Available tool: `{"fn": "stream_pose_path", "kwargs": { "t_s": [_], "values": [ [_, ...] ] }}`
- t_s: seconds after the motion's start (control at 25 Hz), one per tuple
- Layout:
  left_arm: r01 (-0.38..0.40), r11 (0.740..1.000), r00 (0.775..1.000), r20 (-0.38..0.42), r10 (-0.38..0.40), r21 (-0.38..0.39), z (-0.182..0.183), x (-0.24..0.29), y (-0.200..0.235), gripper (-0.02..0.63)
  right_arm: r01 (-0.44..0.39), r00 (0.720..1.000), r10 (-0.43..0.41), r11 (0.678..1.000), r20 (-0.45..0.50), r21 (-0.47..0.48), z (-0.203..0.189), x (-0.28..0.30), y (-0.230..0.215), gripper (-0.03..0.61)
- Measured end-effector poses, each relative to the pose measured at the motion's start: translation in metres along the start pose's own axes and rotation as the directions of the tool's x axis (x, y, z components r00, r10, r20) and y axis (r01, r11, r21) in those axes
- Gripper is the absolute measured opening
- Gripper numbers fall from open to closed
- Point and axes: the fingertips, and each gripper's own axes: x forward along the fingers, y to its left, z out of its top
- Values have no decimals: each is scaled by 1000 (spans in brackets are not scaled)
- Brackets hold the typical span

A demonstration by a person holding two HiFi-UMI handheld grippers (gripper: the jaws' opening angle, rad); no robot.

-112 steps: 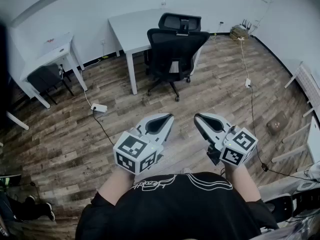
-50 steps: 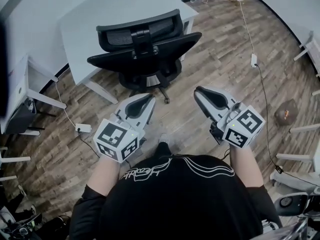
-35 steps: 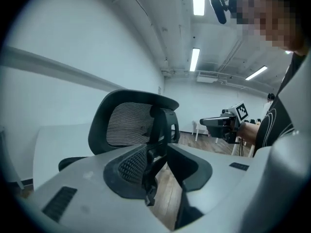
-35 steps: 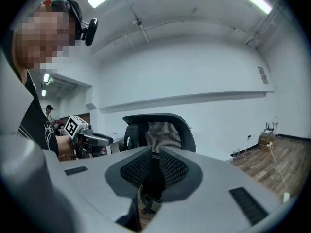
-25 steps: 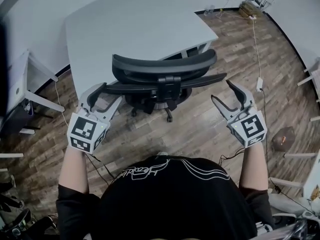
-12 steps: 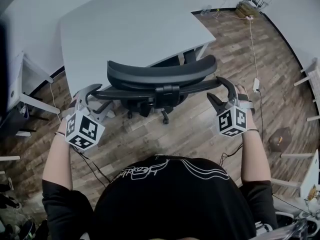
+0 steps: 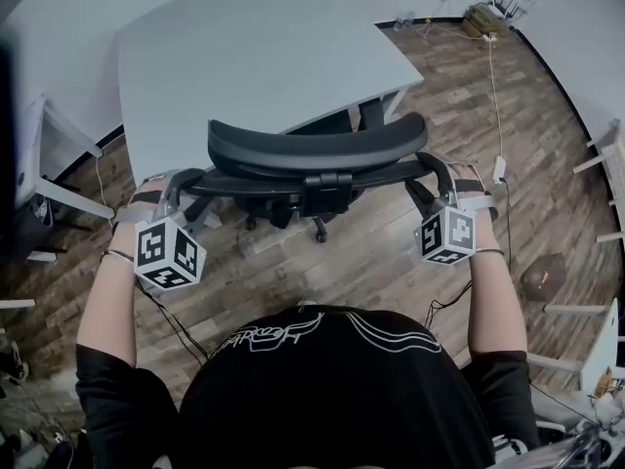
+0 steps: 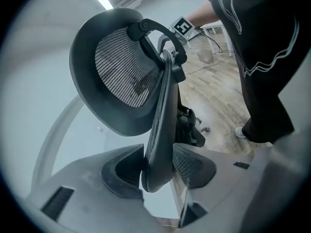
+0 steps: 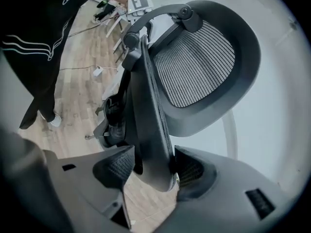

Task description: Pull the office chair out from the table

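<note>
Head view overhead, gripper views close, sharing office chair (image 7: 311, 148)

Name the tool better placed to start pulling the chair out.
Left, narrowly. Both tools straddle backrest edges of the black mesh office chair, jaws just closing; the left tool has pads touching it on both sides, while the right tool shows a gap at one pad.

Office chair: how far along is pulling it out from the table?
Barely begun. Done: each gripper straddles a backrest edge of the office chair. In hand: jaws of the left gripper have just been closing and press that edge; those of the right gripper stand apart. Left: the pull itself; the chair sits against the table.
</note>
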Motion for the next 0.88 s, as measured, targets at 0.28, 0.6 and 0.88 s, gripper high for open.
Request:
{"fn": "stream_pose_path", "kwargs": {
  "t_s": [0.28,0.6,0.88],
  "values": [
    [45,999,998,-40,-44,23,-1,1,-1,170,-50,998,50,999,-37,-4,-1,0,-3,222],
    [36,999,996,-81,-37,-7,-2,-1,-6,167,-21,998,25,998,-52,61,-1,-3,0,224],
    [22,999,993,-113,-26,-37,-4,-8,-15,175,-12,999,15,997,-46,71,3,-15,9,224]
  ]
}}
